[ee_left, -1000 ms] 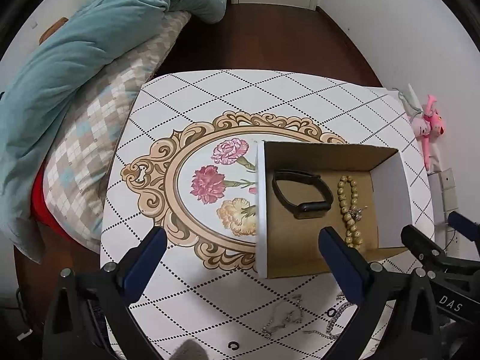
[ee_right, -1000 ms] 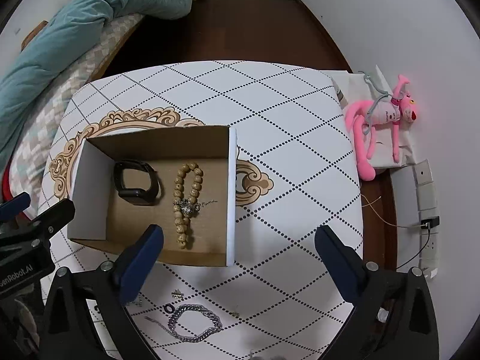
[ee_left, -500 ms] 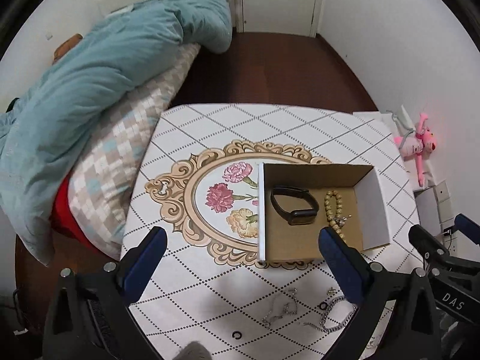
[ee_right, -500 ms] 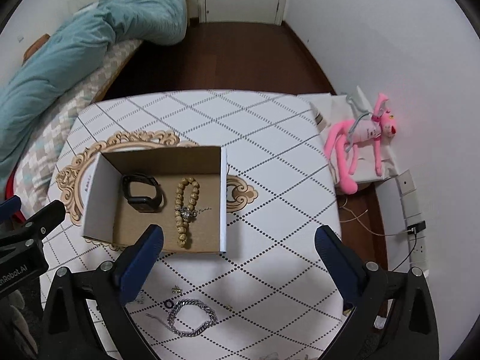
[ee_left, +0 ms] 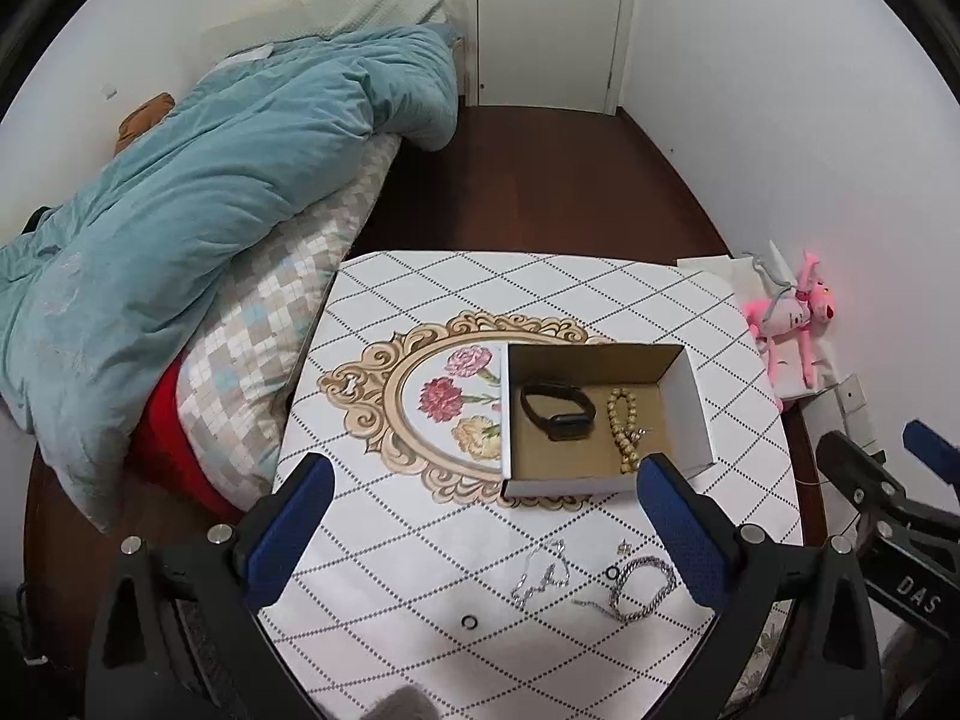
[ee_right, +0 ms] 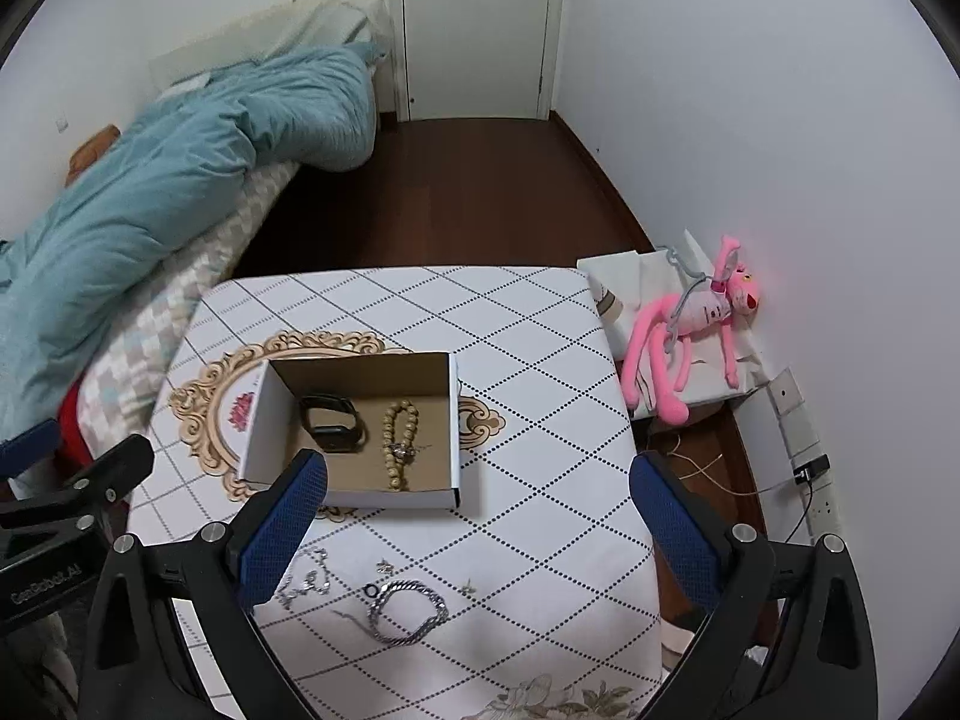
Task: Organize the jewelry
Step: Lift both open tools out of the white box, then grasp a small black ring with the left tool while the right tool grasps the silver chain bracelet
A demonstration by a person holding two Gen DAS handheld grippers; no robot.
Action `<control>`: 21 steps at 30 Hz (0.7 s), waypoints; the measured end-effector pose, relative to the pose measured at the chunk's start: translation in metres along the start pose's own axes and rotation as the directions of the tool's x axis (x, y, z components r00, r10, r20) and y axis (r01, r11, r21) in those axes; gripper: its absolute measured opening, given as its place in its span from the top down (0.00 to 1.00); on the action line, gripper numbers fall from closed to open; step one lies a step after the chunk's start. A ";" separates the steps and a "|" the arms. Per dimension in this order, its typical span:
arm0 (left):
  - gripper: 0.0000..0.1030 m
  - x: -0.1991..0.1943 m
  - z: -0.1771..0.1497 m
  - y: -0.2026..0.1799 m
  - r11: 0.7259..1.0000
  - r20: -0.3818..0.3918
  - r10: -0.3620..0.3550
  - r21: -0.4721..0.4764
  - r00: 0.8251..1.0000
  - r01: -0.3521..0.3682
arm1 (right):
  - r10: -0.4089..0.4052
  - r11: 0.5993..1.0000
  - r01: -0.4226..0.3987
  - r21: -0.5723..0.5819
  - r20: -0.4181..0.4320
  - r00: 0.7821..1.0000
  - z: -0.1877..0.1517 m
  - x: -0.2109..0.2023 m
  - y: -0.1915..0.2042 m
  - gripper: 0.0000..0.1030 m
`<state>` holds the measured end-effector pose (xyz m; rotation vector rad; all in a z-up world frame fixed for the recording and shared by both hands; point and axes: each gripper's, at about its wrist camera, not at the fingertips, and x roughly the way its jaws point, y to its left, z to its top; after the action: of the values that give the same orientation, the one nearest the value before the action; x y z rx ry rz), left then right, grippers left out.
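Both tongs are held high above the counter (ee_left: 420, 312), tilted down toward it. The left tongs (ee_left: 480, 534) are spread wide, nothing between them; the right tongs (ee_right: 477, 525) are likewise gaping and empty. In the cardboard box (ee_right: 453, 420) a black watch band (ee_right: 333, 422) is laid beside a bead bracelet (ee_right: 399, 441), whose long axis is run from the far wall toward the near one. A silver chain bracelet (ee_right: 408, 612) and a thin necklace (ee_right: 306, 579) are left loose on the counter's near edge.
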<state>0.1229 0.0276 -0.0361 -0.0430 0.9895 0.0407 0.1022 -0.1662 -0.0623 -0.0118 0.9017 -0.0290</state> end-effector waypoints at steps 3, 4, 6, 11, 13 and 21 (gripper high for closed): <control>0.00 0.002 -0.006 0.003 1.000 -0.007 0.027 0.005 1.000 -0.027 | 0.022 0.999 -0.020 0.026 -0.041 0.999 -0.011 0.002 -0.002 0.01; 0.00 0.004 -0.010 0.006 0.999 -0.008 0.037 0.005 0.999 -0.037 | 0.025 0.999 -0.023 0.032 -0.059 0.998 -0.016 0.005 -0.003 0.01; 0.00 0.011 -0.021 0.012 0.998 -0.024 0.058 0.000 0.998 -0.058 | 0.037 0.998 -0.031 0.051 -0.118 0.992 -0.031 0.021 -0.005 0.01; 0.00 0.046 -0.057 0.032 0.993 -0.121 0.119 0.003 0.986 -0.120 | 0.086 0.990 -0.052 0.127 -0.275 0.957 -0.080 0.075 -0.011 0.01; 0.00 0.061 -0.073 0.041 0.990 -0.170 0.142 0.002 0.975 -0.144 | 0.110 0.986 -0.061 0.156 -0.325 0.939 -0.098 0.096 -0.013 0.07; 0.02 0.107 -0.125 0.054 0.991 -0.319 0.128 0.004 0.939 -0.134 | 0.128 0.982 -0.057 0.182 -0.409 0.903 -0.139 0.151 -0.007 0.35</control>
<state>0.0742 0.0766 -0.1955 0.0007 1.3155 0.1698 0.0869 -0.1775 -0.2669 0.2008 1.3292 -0.0175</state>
